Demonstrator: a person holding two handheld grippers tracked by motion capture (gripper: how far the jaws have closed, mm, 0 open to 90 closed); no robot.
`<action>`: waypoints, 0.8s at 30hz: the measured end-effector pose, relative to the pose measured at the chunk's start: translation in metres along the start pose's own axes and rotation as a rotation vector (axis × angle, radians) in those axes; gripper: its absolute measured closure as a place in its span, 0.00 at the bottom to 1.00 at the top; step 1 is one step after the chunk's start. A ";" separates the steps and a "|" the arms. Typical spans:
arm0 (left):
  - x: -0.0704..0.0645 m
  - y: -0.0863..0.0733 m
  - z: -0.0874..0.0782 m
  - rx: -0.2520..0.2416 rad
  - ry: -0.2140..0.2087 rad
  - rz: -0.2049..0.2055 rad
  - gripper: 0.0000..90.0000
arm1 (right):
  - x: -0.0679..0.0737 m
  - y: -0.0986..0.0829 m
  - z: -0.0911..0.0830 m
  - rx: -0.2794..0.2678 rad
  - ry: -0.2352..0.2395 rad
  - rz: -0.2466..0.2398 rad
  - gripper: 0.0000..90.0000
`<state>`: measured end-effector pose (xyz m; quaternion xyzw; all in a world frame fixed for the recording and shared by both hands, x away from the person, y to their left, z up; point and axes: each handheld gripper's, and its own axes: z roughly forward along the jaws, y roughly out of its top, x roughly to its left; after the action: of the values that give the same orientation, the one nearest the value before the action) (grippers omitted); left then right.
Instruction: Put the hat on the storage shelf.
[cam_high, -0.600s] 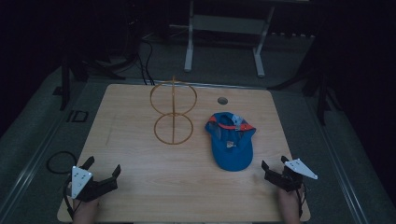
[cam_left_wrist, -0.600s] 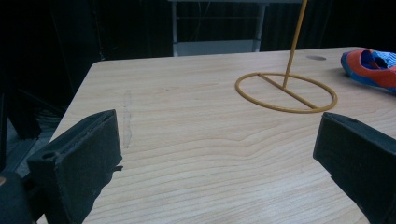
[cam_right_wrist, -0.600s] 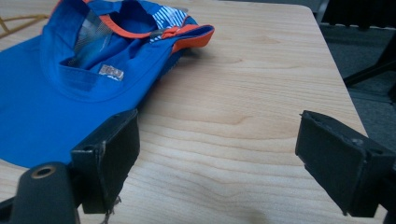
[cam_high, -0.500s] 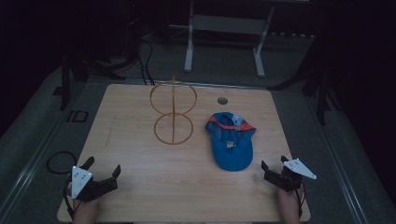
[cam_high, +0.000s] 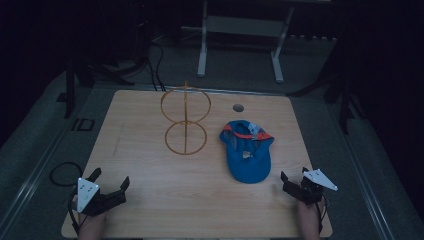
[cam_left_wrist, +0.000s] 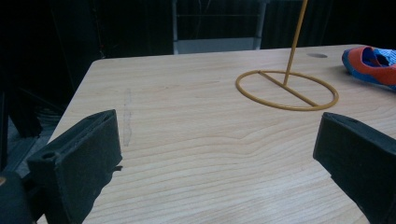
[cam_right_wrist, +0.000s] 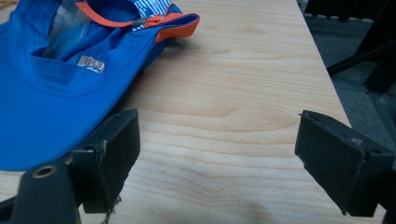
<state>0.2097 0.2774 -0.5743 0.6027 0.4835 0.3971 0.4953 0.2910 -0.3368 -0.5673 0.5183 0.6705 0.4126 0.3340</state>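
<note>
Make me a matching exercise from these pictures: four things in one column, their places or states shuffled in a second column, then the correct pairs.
Things:
1. blue cap
2. wire stand
3. left hand-held gripper
4. round hole

Places or states:
A. in the tabletop near its far edge
B. upright, middle of the table
C. lying beside the stand, nearer the right hand-held gripper
D. open, at the near left corner

Pairs: 1-C, 2-B, 3-D, 4-A

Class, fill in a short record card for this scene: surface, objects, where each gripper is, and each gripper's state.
surface: wooden table
objects: blue cap, inside up, orange trim; yellow wire stand, ring base and upright ring
left gripper: near-left corner, open, holding nothing
right gripper: near-right corner beside the cap's brim, open, holding nothing
</note>
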 end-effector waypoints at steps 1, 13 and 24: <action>0.000 0.000 0.000 -0.004 0.002 -0.003 0.01 | 0.000 0.001 0.000 0.004 0.010 0.005 0.16; 0.006 -0.001 -0.001 0.022 0.036 -0.046 0.01 | -0.002 0.047 -0.003 0.020 0.052 0.005 0.16; -0.006 0.003 0.000 0.025 -0.009 -0.002 0.02 | -0.003 0.099 -0.004 -0.040 0.029 -0.019 0.15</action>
<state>0.2085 0.2716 -0.5712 0.6102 0.4867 0.3878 0.4903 0.3298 -0.3288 -0.4763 0.4992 0.6717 0.4301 0.3385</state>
